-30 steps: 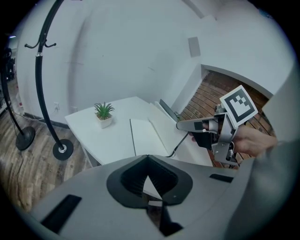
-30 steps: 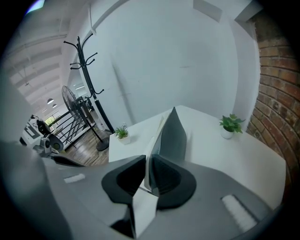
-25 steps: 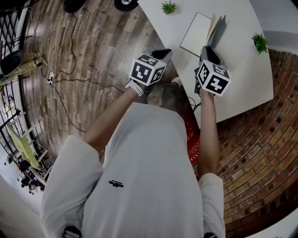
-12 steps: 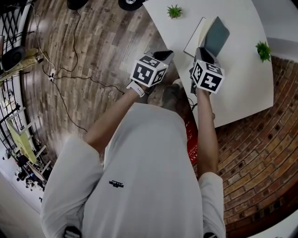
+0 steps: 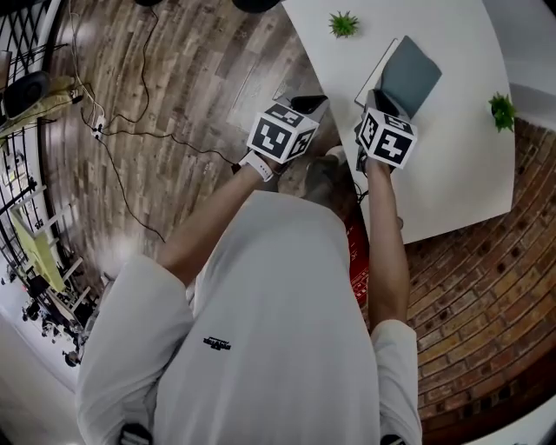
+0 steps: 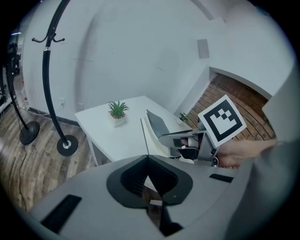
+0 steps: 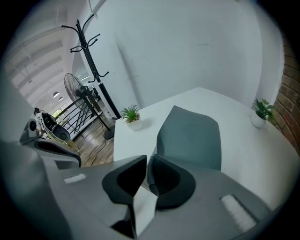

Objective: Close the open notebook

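The notebook (image 5: 407, 69) lies near the middle of the white bench (image 5: 452, 174), toward the edge nearest the person. Its grey-green cover (image 7: 190, 140) is raised at a slant over the white pages and is not yet flat on them. A strip of page shows along the cover's left side in the head view.

The right tongs (image 7: 146, 161) point down at the near edge of the cover. Their jaws are almost together, with only a thin slit between the pads, and the cover's edge appears pinched in that slit. In the left gripper view, one finger of the right tongs meets the cover at its lower edge. The cover leans up from there.

The left tongs (image 6: 147, 159) hang just off the bench's near left corner, over the wooden floor (image 5: 174, 104), apart from the notebook. Their jaws meet at the tips with nothing between them.

A small potted plant (image 5: 343, 23) stands at the far left of the bench, and a second plant (image 5: 501, 110) stands at its right edge. Both are well apart from the notebook. A black coat stand (image 6: 47, 70) rises from the floor beyond the bench, with a fan (image 7: 77, 86) near it. Cables (image 5: 130, 130) trail across the wood. Brick paving (image 5: 469, 304) runs to the person's right.
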`<state>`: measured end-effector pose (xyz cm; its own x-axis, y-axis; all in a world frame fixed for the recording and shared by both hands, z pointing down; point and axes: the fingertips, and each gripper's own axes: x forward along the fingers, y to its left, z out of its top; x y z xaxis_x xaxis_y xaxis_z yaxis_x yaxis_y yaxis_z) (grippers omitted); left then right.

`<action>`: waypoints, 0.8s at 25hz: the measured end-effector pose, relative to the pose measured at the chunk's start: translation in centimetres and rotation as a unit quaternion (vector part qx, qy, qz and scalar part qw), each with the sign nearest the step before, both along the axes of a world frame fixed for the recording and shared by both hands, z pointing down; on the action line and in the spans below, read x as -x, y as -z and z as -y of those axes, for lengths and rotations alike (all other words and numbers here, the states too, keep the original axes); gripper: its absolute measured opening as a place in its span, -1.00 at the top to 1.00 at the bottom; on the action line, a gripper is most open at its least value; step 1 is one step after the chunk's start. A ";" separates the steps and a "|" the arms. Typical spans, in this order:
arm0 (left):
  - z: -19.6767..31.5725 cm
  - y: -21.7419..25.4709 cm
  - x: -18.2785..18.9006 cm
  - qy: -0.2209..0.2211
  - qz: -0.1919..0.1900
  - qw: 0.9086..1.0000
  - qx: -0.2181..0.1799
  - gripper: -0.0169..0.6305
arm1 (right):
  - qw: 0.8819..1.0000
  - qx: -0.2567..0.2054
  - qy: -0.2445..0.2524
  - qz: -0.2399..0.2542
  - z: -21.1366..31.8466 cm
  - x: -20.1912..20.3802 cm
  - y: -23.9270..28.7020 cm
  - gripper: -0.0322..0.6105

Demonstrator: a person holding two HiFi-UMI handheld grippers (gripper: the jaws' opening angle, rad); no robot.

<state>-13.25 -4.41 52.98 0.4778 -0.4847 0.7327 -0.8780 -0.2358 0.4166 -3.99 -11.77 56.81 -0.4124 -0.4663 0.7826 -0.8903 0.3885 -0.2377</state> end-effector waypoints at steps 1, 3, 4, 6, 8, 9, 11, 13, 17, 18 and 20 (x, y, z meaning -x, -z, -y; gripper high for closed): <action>0.0 -0.1 0.1 0.000 0.000 1.000 0.001 0.92 | 1.000 0.003 -0.001 0.001 0.0 0.1 -0.3 0.72; 0.2 -0.3 0.2 0.001 0.000 1.000 0.003 0.92 | 1.000 0.009 -0.005 0.003 0.2 0.2 -0.8 0.72; 0.2 -0.3 0.3 0.001 0.000 1.000 0.004 0.92 | 1.000 0.011 -0.007 0.004 0.3 0.2 -1.0 0.72; 0.2 -0.5 0.4 0.001 0.000 1.000 0.005 0.92 | 1.000 0.016 -0.012 0.007 0.4 0.4 -1.4 0.72; 0.1 -0.6 0.6 0.000 -0.001 1.000 0.006 0.92 | 1.000 0.021 -0.015 0.010 0.3 0.6 -1.8 0.72; 0.0 -0.6 0.7 -0.001 -0.001 1.000 0.006 0.92 | 1.000 0.022 -0.016 0.011 0.3 0.8 -1.9 0.72; -0.3 -0.6 0.8 -0.002 -0.001 1.000 0.007 0.92 | 1.000 0.024 -0.012 0.011 0.2 1.0 -2.1 0.71; -0.5 -0.6 0.9 -0.003 -0.001 1.000 0.007 0.92 | 1.000 0.021 -0.007 0.012 0.1 1.2 -2.3 0.70; -0.8 -0.4 1.1 -0.005 -0.001 1.000 0.007 0.92 | 1.000 0.016 -0.002 0.024 0.0 1.7 -2.0 0.67; -1.0 -0.4 1.2 -0.005 0.000 1.000 0.007 0.92 | 1.000 0.014 0.000 0.028 -0.1 1.8 -1.8 0.64; -1.2 -0.3 1.3 -0.004 0.000 1.000 0.006 0.92 | 0.999 0.010 0.006 0.036 -0.3 2.2 -1.4 0.59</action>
<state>-14.55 -3.16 53.26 0.4819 -0.4720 0.7382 -0.8760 -0.2389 0.4191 -6.20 -11.49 58.17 -0.4728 -0.4456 0.7602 -0.8664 0.3926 -0.3087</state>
